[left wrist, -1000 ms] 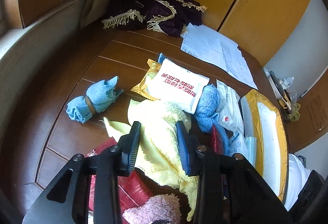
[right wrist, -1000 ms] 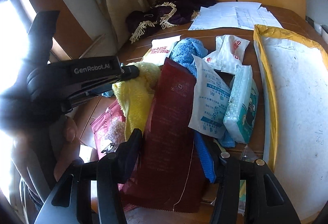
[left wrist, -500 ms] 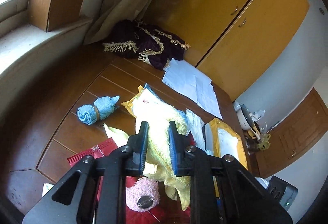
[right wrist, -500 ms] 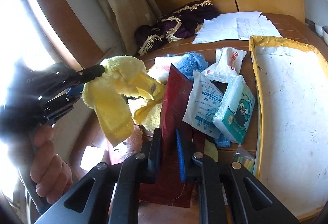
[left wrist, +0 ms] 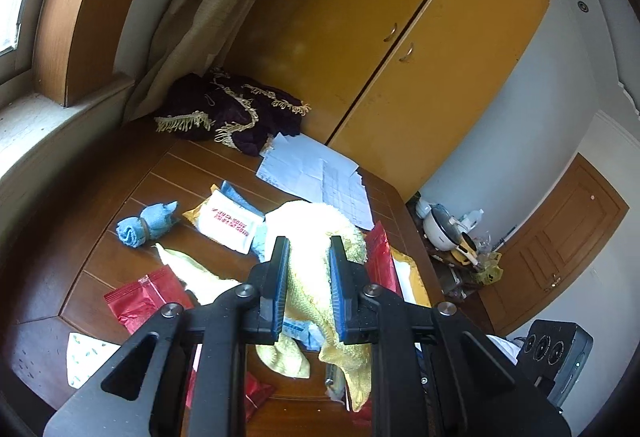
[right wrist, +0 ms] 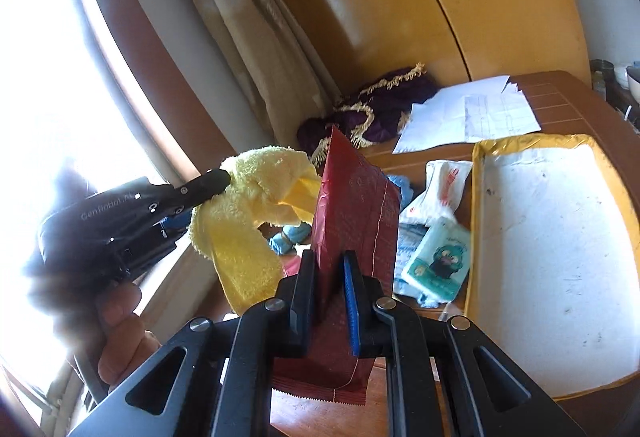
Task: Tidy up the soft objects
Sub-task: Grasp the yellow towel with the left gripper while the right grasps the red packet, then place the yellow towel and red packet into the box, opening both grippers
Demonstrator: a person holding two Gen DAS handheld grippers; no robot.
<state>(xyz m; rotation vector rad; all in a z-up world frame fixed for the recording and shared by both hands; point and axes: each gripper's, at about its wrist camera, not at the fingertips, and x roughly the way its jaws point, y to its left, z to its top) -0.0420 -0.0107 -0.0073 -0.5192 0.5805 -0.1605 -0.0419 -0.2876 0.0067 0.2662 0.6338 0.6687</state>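
Yellow towel (left wrist: 308, 269) between left tool (left wrist: 306, 241) fingers

Bare tabletop (left wrist: 132, 165) left of rolled blue cloth (left wrist: 146, 223)

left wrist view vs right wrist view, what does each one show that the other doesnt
Only the left wrist view shows the brown door, the rice cooker and a red packet lying flat on the table.

Only the right wrist view shows the person's hand holding the left gripper, and the right gripper shut on a dark red pouch.

Both show the yellow towel clamped in the left gripper, the fringed purple cloth, the white papers and the yellow cabinet.
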